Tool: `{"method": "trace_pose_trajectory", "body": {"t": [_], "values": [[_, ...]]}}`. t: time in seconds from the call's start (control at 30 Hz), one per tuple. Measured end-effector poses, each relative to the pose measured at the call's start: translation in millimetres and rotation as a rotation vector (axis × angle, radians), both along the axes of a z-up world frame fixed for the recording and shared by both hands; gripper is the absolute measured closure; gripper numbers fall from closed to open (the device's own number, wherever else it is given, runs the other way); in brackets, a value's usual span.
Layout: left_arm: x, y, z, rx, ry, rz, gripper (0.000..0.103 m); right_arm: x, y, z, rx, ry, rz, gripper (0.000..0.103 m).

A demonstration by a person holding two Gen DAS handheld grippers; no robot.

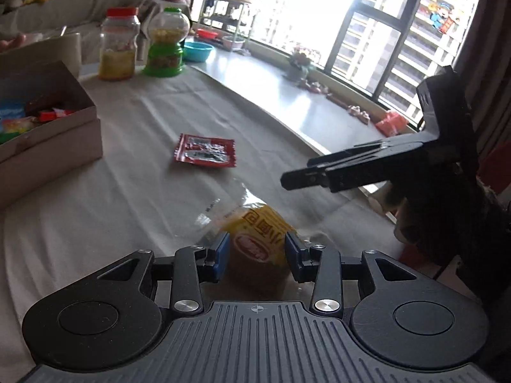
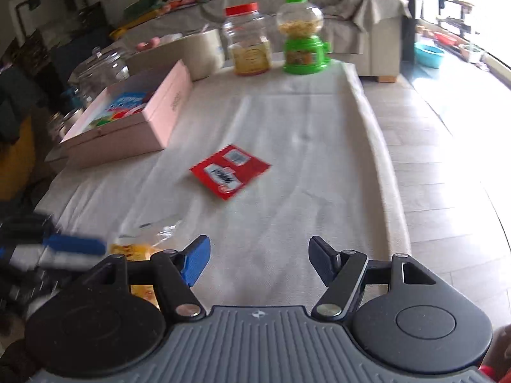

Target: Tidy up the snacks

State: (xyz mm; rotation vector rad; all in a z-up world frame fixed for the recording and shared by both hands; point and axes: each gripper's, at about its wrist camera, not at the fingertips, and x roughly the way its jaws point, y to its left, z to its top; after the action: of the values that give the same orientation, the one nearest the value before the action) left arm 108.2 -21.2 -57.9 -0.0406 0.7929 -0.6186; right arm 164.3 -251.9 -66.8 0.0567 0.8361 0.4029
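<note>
Snacks lie spread over a long table under a creased off-white cloth [image 2: 287, 146], the biggest thing in both views. On its left side sits an open pale-pink cardboard box [image 2: 150, 118], with blue, red and green wrapped snacks inside it. At the far end stand a clear plastic jar with a red lid [image 2: 247, 40], its lower part filled with something yellow, and just right of it a green toy dispenser with a clear globe [image 2: 301, 40]. A flat red foil sachet [image 2: 230, 170] lies alone near the middle of the cloth, well apart from the box.

Nearest, at the near left edge of the cloth, is a yellow-printed clear plastic packet holding something brown [image 1: 255, 242]. The left gripper [image 1: 258, 252] has its blue pads on either side of this packet, closed in against its sides, so the packet is held between them; its clear crinkled end sticks out beyond the pads toward the sachet.

In its own view the right gripper [image 2: 258, 260] hangs over bare cloth to the right of the packet, jaws spread wide with nothing between them. From the left wrist it shows side-on as a black arm [image 1: 367, 166] reaching in from the right, above the packet and not touching it.
</note>
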Motion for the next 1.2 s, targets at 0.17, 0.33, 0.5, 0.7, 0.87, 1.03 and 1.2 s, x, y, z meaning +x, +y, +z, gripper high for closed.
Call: {"method": "trace_pose_trajectory", "body": {"t": [0.17,0.33,0.5,0.7,0.87,1.03,1.2], "values": [[-7.2,-29.3,2.1,0.084,-0.051,-0.005,0.061,27.0,9.9,3.2,-0.016,-0.081,0.014,0.026],[-14.1,-48.5,0.3,0.257,-0.153,-0.01,0.054,71.5,28.1,2.4,-0.031,-0.088,0.042,0.026],[-3.3,-26.1,-3.4,0.327,-0.161,0.077,0.052,79.5,53.7,-7.0,-0.059,-0.089,0.133,0.026],[21.5,19.5,-0.9,0.32,-0.131,0.255,0.052,73.9,77.2,-19.9,-0.137,-0.113,0.197,0.026],[29.2,44.4,0.2,0.314,-0.115,0.342,0.052,81.3,77.2,-22.6,-0.081,-0.071,0.166,0.026],[30.1,68.2,4.8,0.297,-0.093,0.436,0.052,59.9,84.9,-20.0,-0.026,-0.038,0.242,0.026],[31.7,107.7,8.1,0.103,-0.024,0.585,0.054,21.9,92.6,-19.9,-0.043,-0.068,0.307,0.026]]}}
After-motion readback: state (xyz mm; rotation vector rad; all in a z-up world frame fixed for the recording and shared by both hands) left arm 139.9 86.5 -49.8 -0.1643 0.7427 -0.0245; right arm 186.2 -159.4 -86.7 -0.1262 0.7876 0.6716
